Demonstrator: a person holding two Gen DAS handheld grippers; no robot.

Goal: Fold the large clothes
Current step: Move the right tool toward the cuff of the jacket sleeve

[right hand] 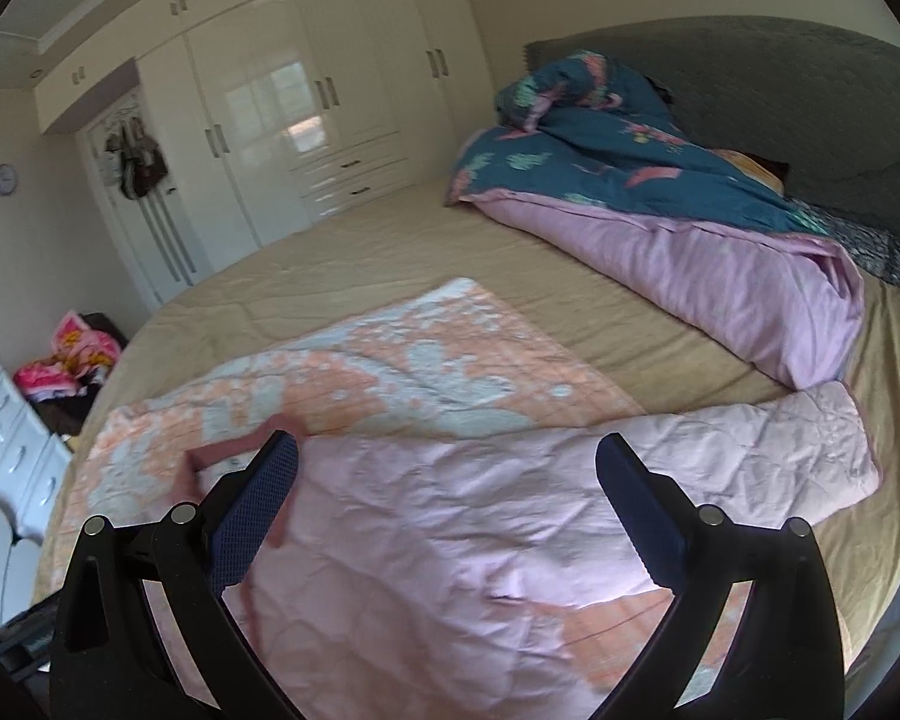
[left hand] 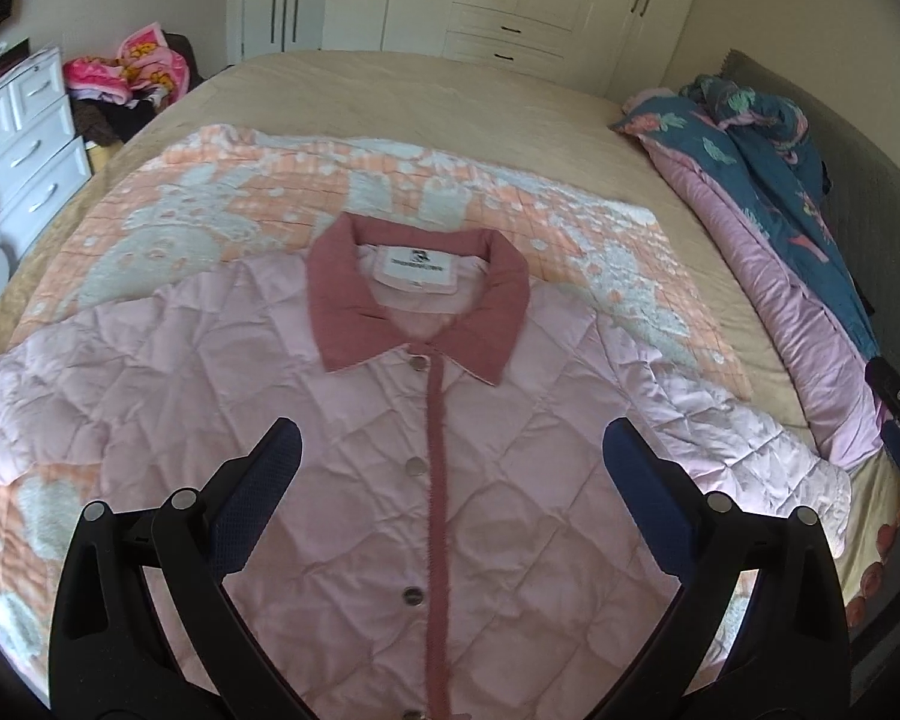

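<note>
The pink quilted jacket [left hand: 342, 420] lies buttoned and spread flat on the blanket [left hand: 210, 210] on the bed [left hand: 450, 96]. The left hand-held gripper [left hand: 450, 450] and right hand-held gripper [right hand: 447, 468] both hover spread apart, empty. That slick puffy fabric could slip a shallow pinch, and the sleeve [right hand: 780, 450] might drag crooked.

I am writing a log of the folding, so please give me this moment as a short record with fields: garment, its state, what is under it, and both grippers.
garment: pink quilted jacket with darker pink collar
state: spread flat, front up, snaps closed, not yet folded
sleeve: one sleeve stretched out sideways
under it: orange and white blanket on the beige bed
left hand-held gripper: open, above the jacket front
right hand-held gripper: open, holds nothing
</note>
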